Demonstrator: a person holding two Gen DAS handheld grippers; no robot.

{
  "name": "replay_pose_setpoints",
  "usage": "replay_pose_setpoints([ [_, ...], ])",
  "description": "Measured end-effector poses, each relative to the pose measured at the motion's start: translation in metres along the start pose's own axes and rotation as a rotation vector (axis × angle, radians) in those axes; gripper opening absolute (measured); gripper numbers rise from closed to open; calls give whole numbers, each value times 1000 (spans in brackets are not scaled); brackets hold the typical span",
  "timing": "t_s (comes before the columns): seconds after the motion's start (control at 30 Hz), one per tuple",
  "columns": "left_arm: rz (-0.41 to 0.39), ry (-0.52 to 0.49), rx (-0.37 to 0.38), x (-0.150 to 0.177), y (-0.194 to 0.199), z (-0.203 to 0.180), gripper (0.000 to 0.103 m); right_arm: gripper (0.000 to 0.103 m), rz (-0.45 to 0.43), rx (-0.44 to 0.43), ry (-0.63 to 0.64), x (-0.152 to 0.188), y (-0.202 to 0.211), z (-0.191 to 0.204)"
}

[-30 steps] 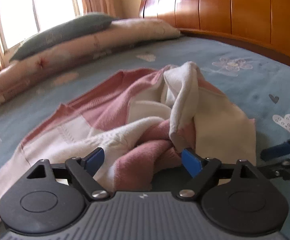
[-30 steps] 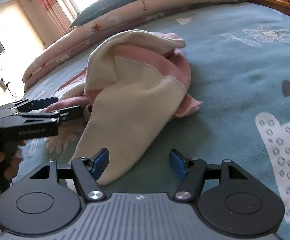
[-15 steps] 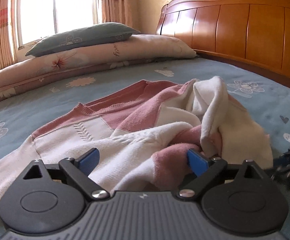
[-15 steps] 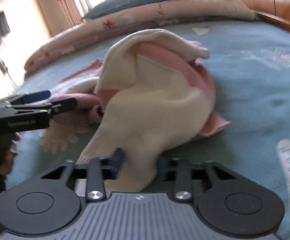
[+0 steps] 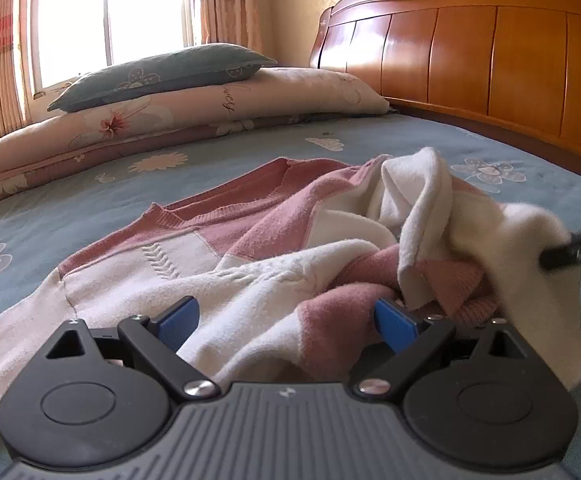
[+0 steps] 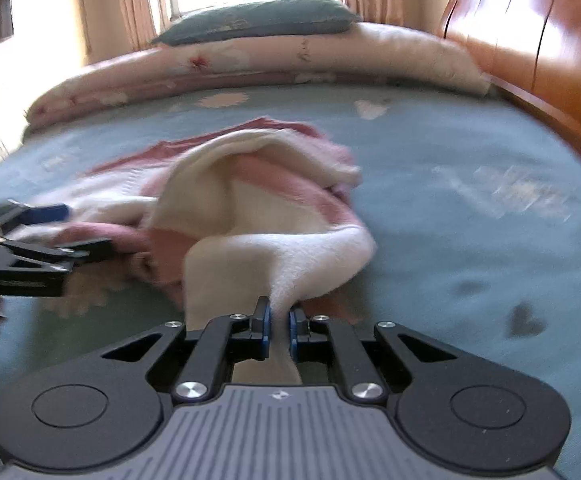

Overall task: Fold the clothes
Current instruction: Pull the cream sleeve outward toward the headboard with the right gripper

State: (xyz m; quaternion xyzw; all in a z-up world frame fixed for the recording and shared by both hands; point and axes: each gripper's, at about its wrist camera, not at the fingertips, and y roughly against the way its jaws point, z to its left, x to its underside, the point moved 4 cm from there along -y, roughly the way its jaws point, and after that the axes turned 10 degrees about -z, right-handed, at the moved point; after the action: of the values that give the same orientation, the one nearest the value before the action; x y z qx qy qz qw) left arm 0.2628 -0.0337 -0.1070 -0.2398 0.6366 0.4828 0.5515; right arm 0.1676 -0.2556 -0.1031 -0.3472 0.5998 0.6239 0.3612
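Left gripper (image 5: 286, 318): fingers spread wide, straddling rumpled knit, gripping nothing. Pink-and-cream sweater (image 5: 250, 248): crumpled on the blue floral bedsheet (image 5: 230, 156), mid-bed. Right gripper (image 6: 279, 326): fingers pinched narrow on the sweater's cream edge. Background: stacked pillows (image 5: 218, 92), wooden headboard (image 5: 490, 60).

The pink quilt (image 5: 226, 100) carries a line of dark cursive script, too slanted to read. No other writing, brand or number is legible in either view.
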Motion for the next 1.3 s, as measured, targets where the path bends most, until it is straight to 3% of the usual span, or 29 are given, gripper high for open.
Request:
replay_pose_setpoints([
  [0.27, 25, 16, 6, 5, -6, 2, 94, 10, 79, 245, 242, -21, -31, -62],
  [0.5, 26, 2, 5, 6, -7, 0, 94, 11, 166, 375, 428, -23, -69, -103],
  [0.73, -31, -49, 16, 3, 0, -7, 94, 11, 239, 504, 600, -32, -101, -140],
  [1.03, -49, -35, 49, 2, 0, -8, 94, 11, 240, 647, 657, -69, -118, -189],
  [1.3, -44, -25, 73, 6, -4, -9, 94, 11, 237, 827, 669, -109, -125, -249],
])
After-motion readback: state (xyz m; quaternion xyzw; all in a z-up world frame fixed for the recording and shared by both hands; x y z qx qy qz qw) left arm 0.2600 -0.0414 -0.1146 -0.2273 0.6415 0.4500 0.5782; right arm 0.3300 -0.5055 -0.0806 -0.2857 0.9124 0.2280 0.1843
